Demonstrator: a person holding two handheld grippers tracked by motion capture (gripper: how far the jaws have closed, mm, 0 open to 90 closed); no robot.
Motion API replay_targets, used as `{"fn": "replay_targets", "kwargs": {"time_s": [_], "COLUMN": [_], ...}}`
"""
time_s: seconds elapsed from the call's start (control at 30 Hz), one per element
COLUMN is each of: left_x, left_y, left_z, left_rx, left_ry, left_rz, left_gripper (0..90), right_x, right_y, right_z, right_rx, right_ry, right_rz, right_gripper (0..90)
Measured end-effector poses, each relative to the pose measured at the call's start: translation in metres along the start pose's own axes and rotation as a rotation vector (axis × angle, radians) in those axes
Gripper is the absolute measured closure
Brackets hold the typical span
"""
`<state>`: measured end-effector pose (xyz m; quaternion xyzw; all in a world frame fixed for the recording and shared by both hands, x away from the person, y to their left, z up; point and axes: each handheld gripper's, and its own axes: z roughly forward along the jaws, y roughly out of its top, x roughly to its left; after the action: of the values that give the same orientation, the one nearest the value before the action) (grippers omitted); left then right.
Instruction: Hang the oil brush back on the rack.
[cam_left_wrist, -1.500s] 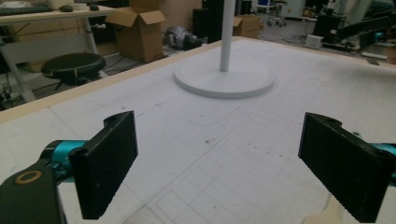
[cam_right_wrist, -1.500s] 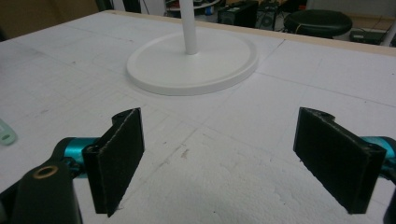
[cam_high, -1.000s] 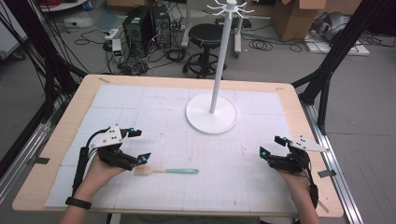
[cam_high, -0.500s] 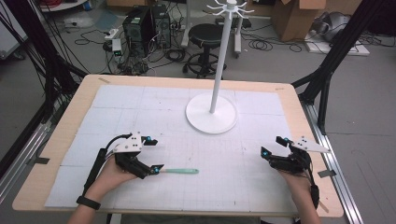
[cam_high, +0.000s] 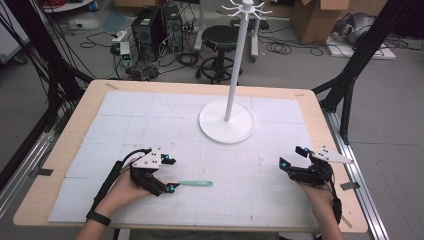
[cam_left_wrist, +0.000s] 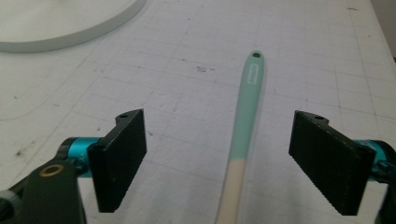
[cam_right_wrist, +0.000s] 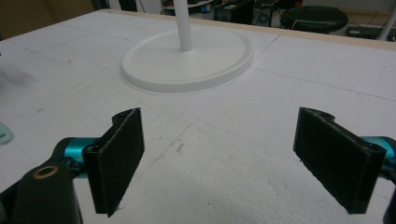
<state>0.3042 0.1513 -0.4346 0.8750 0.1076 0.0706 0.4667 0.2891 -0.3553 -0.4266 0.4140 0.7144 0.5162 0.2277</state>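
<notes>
Left gripper (cam_high: 169, 175) jaws wide, just been closing, astride mint spatula (cam_left_wrist: 246, 116) flat on table (cam_high: 65, 150), not touching; its pale head end cut off. Right gripper (cam_high: 291, 157) open, empty, well apart.

Black grippers (cam_high: 167, 175), teal fittings; black wristband (cam_high: 98, 218).

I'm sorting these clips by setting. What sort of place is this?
Probably a lab or workshop, not a home: a worktable framed by black metal struts, computer towers and loose cables on the floor, cardboard boxes and a stool behind.
</notes>
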Motion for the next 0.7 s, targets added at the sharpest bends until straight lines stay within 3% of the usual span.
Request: {"fn": "replay_targets", "kwargs": {"time_s": [0.2,0.53,0.7], "left_x": [-0.0016,-0.0021,-0.0017], "left_y": [0.0000,-0.0027,-0.0031], "left_z": [0.0026,0.0083,0.0080], "left_rx": [0.021,0.064,0.082], "left_ry": [-0.012,-0.053,-0.047], "left_rz": [0.026,0.008,0.023], "left_gripper": [29.0,39.4,47.7], "right_x": [0.0006,-0.0002,0.0004], "right_y": [-0.0001,0.0000,-0.0002], "right_z": [0.0001,-0.0001,0.0004], "right_rx": [0.005,0.001,0.006], "right_ry": [0.001,0.002,0.007], "right_rz": [0.003,0.000,0.001], "right_gripper": [15.7,15.7,15.7]}}
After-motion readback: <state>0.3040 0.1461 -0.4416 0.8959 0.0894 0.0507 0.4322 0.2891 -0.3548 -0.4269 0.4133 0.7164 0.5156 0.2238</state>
